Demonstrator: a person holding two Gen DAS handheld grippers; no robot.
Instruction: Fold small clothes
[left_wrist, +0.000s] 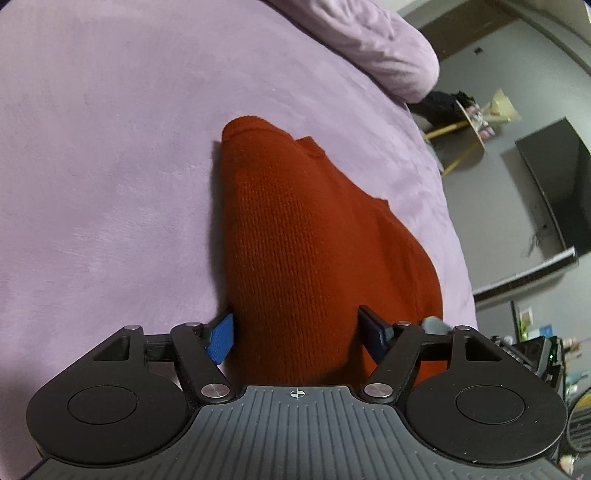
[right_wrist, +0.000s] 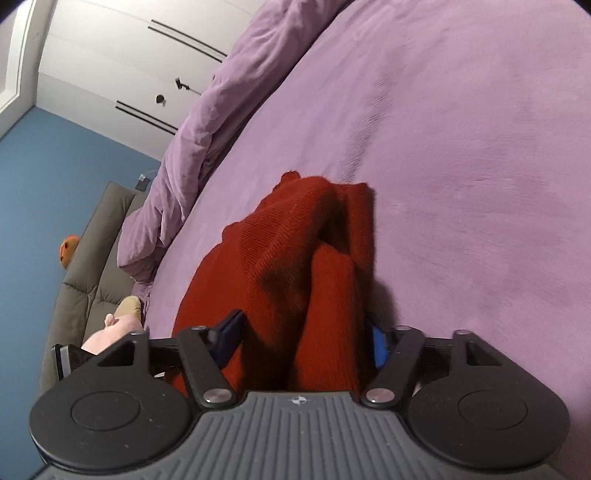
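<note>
item: rust-red knitted small garment (left_wrist: 306, 236) | material: ribbed knit, no print visible | state: bunched, partly folded over itself, deep creases in right wrist view (right_wrist: 295, 258) | pose: lying lengthwise from 6 toward 12 o'clock | location: on lilac plush bed cover (left_wrist: 110, 184)

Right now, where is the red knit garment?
In both wrist views the red knit garment lies on the purple bedspread, its near end between each gripper's jaws.

Bed (left_wrist: 110, 147) lying bare and passable to the left of the red knit garment (left_wrist: 295, 240); bunched purple duvet (right_wrist: 207, 122) blocking the far edge. Garment filling the gap between left tongs (left_wrist: 297, 334) and right tongs (right_wrist: 303, 339).
</note>
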